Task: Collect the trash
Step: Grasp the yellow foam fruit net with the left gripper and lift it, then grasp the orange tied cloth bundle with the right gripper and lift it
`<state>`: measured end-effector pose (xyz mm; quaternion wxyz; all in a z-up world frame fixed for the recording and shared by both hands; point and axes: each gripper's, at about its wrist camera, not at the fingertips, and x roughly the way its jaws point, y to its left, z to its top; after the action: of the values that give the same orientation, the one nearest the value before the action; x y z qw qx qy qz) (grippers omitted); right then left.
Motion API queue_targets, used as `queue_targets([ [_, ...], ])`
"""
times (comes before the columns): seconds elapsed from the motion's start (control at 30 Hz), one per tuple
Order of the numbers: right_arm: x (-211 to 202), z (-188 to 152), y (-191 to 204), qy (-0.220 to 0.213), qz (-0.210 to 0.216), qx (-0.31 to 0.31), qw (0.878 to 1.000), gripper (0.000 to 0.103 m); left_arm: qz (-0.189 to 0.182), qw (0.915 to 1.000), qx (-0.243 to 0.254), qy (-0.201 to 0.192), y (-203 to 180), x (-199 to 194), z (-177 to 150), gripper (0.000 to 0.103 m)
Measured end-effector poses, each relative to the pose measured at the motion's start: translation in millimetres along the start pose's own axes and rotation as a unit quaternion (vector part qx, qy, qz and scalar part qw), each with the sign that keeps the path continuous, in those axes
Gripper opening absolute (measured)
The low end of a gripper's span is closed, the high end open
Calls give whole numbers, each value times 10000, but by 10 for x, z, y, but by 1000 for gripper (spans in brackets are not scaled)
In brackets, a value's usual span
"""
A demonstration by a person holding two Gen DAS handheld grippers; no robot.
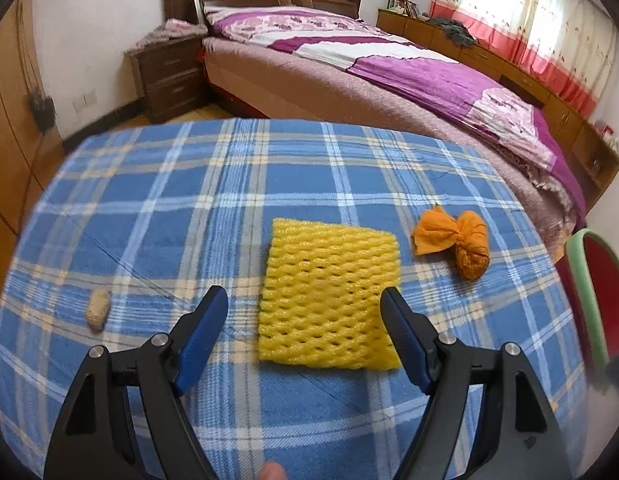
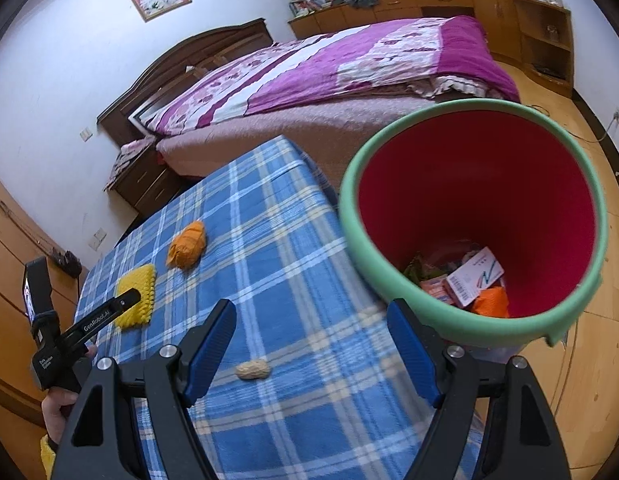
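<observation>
Left hand-held gripper [image 1: 305,300]: I see its jaws spread wide, nothing between the blue pads, tips low over the counter [image 1: 149,208] with the blue checked cloth
Foam net [image 1: 329,296]: yellow, lying flat on the cloth right ahead of my left hand-held gripper; its near right corner sits just beside the right fingertip, the left fingertip stands clear of it
Orange wad [image 1: 465,244]: a knotted bundle beyond the net and to its right, apart from it, out of reach of both jaws
Peanut [image 2: 252,370]: on the cloth, between the tips of my right hand-held gripper [image 2: 311,312] and a little nearer the camera, untouched
Right hand-held gripper: jaws wide, holding nothing
Bin [image 2: 581,184]: red inside, green rim, just right of the counter edge, with boxes and scraps at the bottom
</observation>
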<state>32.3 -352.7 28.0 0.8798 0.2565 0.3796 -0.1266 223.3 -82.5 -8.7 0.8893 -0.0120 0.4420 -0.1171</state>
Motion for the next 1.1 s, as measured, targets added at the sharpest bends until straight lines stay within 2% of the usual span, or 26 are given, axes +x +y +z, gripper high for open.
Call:
queue_targets([
  [0.13,79,37,147,52,45,-143,9999,80,-234,9996,-100,111,38,22,-8,77],
  [0.3,147,78,286,56,57,-301,9995,80,-195,9997,-49,137,-18,-2,-17,60],
  [0.4,210,112,385,104,90,-384,9992,80,-366,9992,-23,157,-49,-18,-35,44],
  [0.47,248,137,464,131,106,-460,9988,80,-578,9982,-45,180,-66,-12,-25,29],
  [0.57,298,178,587,133,105,-596,9981,80,-847,9962,-111,182,-49,-29,-10,22],
  [0.7,389,223,725,181,143,-706,9972,80,-1004,9944,-311,-82,61,-146,35,21],
  [0.77,455,237,802,219,152,-743,9969,80,-905,9945,-448,-294,145,-228,71,21],
  [0.87,571,248,913,277,124,-782,9965,80,-440,9962,-501,-569,254,-282,121,21],
  [0.97,700,245,1018,352,138,-799,9961,80,-141,9958,-652,-629,393,-253,123,21],
  [1.1,877,242,1172,428,132,-885,9951,80,22,9946,-810,-648,529,-208,111,21],
])
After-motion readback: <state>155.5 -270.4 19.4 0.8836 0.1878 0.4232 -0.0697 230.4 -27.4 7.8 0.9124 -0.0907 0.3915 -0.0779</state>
